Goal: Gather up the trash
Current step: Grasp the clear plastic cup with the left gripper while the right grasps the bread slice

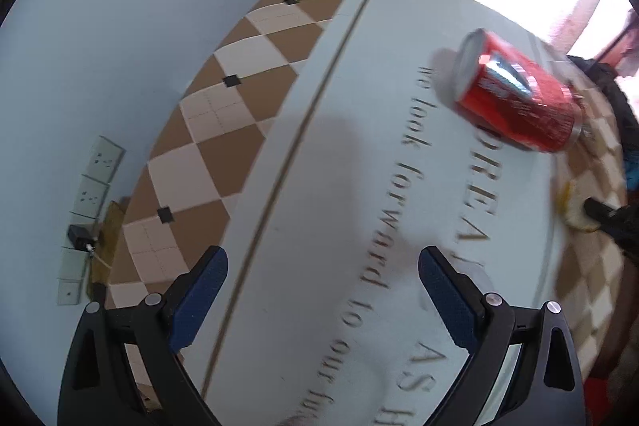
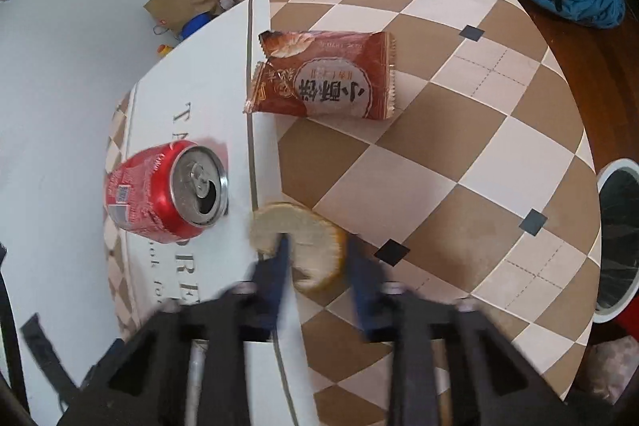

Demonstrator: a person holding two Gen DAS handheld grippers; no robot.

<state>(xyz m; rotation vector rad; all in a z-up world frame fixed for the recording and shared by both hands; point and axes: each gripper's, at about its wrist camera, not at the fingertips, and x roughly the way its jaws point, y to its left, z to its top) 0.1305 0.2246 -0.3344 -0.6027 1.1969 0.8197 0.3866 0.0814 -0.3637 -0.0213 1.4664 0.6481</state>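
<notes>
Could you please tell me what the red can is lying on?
The red can lies on its side on the white printed panel of the tablecloth, opened top toward the peel. Grey lettering runs beneath it; the letters it covers cannot be read.

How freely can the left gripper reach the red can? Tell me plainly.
Likely yes: the left gripper is open and empty, and only bare tablecloth lies between it and the toppled red can.

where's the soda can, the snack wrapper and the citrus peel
soda can [image 2: 165, 192], right wrist view, on its red side wall
snack wrapper [image 2: 325, 78], right wrist view, middle of the printed face
citrus peel [image 2: 309, 240], right wrist view, on its pale inner surface
</notes>
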